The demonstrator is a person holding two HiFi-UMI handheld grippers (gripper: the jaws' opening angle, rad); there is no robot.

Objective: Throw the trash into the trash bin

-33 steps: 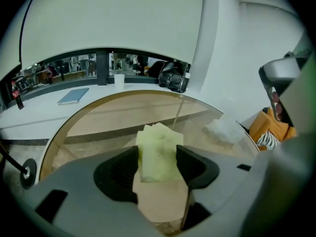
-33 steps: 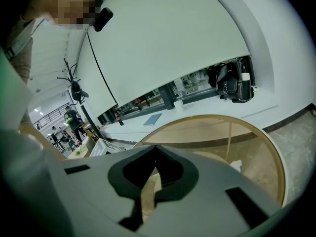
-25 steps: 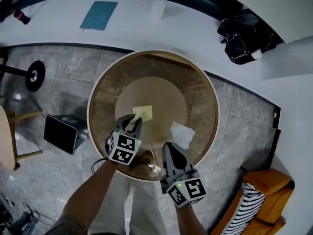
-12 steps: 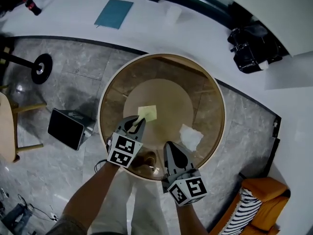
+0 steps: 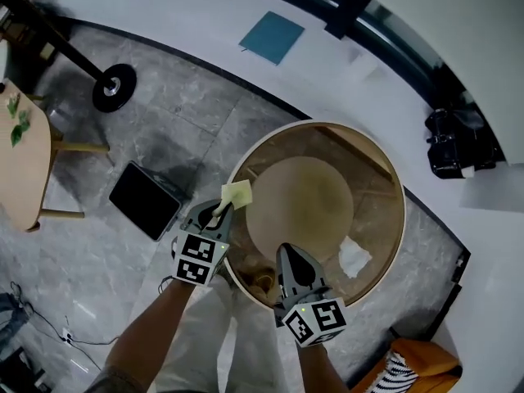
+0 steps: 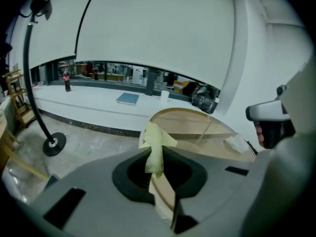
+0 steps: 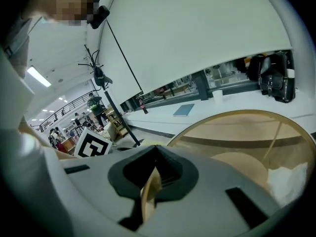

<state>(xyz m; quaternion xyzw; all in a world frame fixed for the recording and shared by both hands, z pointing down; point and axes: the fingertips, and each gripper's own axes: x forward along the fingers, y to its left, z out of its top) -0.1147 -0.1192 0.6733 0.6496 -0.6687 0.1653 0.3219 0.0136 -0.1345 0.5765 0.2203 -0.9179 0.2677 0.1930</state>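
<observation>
With left gripper (image 5: pixel 216 214) pinched tight on a crumpled pale-yellow paper scrap (image 5: pixel 237 193), held it just off the round glass table's (image 5: pixel 318 124) left edge. Had right gripper (image 5: pixel 288 254) closed, empty. Judged light, soft, crushable; best taken by a fold.

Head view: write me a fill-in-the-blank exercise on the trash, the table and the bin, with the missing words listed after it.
1. The left claw is shut on a pale ____ paper scrap.
2. The crumpled white tissue lies on the ____ glass table.
3. In the head view, the black bin stands on the floor to the table's ____.

Missing words: yellow; round; left.
</observation>
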